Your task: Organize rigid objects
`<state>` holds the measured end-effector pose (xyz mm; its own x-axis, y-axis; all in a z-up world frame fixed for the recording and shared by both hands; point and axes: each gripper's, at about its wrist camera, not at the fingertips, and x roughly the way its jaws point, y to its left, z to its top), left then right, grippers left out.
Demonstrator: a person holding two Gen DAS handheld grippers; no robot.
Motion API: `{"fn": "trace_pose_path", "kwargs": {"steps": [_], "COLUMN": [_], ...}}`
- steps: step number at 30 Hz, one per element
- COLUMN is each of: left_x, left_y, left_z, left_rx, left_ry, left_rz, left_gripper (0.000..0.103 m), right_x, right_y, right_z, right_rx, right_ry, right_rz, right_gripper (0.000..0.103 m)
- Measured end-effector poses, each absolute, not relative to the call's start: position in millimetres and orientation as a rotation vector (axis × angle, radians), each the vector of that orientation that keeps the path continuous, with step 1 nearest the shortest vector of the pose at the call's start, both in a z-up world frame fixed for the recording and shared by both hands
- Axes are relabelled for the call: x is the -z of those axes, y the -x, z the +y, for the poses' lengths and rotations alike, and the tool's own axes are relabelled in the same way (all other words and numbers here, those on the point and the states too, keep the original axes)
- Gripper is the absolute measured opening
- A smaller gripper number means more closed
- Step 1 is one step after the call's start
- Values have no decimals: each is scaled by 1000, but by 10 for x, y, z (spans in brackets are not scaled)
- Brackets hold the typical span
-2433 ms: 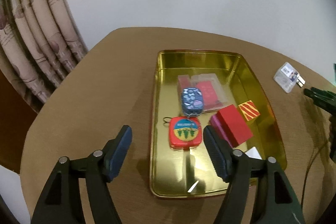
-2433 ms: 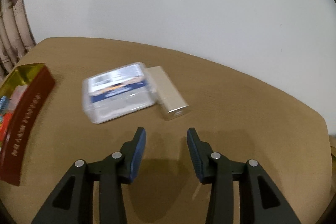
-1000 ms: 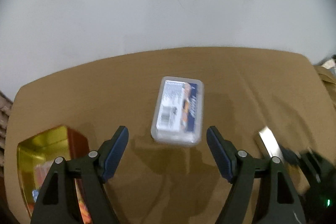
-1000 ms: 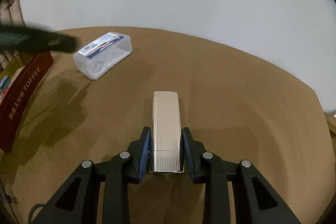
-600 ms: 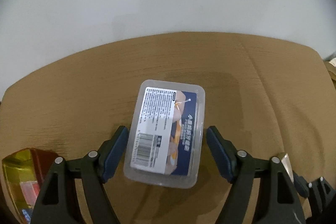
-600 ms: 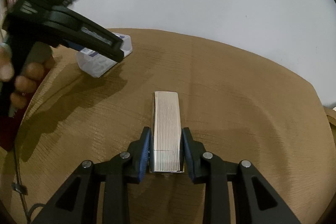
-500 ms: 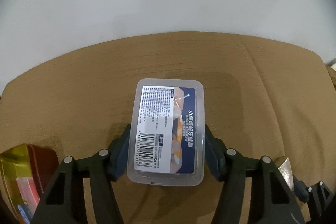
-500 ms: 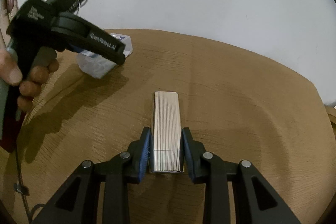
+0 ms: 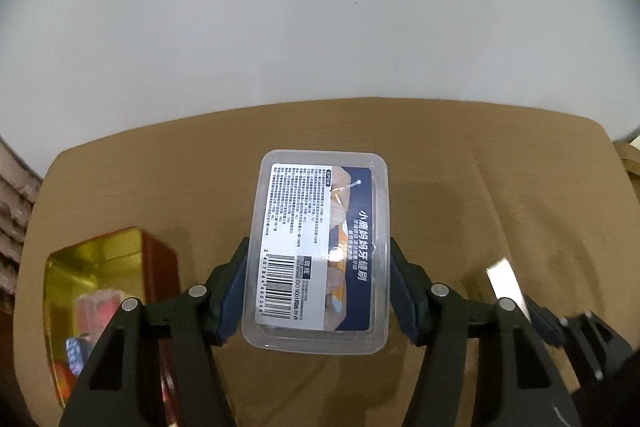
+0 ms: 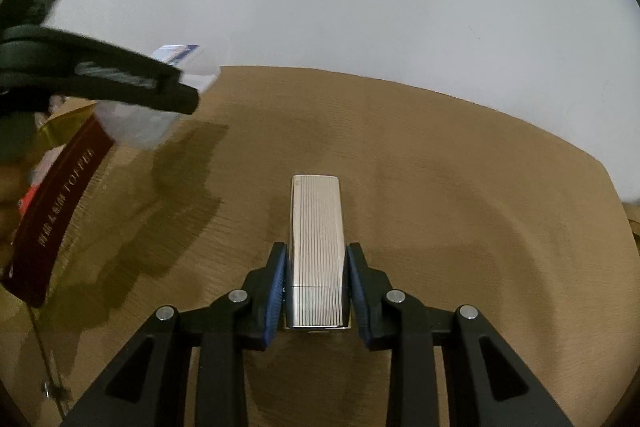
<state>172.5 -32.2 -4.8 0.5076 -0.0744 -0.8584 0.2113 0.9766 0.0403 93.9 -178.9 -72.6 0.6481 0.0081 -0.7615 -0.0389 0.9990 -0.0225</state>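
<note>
Your left claw (image 9: pixel 316 291) has just closed on the clear plastic box (image 9: pixel 320 251). Half a second ago the blue pads had only met its long sides while it sat flat on the surface (image 9: pixel 460 167); now the box rides higher in the left wrist view, its far end tipped up toward 12 o'clock, and the right wrist view shows it blurred and off the surface at about 10 o'clock. So the grip has held and the lift is under way.

Your right claw (image 10: pixel 316 287) has not changed: it is still clamped on the ribbed silver case (image 10: pixel 316 247), which points away toward 12 o'clock. Whether that case rests on the surface or is held just above it, I cannot tell.

Both loose pieces are now in your claws, so by my reading what remains is to carry them across and set them down. The gold tin (image 9: pixel 96 259) with the dark red wall sits at 9 o'clock from your left claw, and small items already lie in it, though blur hides what they are. In the right wrist view its red side (image 10: pixel 60 211) is also at 9 o'clock.

The pads hold the plastic box only by its near half, with much of it overhanging forward, and its walls look smooth. Expect it to pivot if you swing fast.
</note>
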Motion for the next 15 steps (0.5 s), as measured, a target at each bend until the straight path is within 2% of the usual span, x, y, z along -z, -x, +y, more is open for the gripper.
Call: {"fn": "trace_pose_path", "kwargs": {"steps": [15], "left_x": [-473], "left_y": [-949], "left_z": [-104], "left_rx": [107], "left_ry": [-182], "left_rz": [935], "left_gripper": [58], "right_x": [472], "right_y": [-826], "right_z": [-1799], "right_rx": [-31], "right_ry": [15], "right_rz": [826], "right_gripper": [30]}}
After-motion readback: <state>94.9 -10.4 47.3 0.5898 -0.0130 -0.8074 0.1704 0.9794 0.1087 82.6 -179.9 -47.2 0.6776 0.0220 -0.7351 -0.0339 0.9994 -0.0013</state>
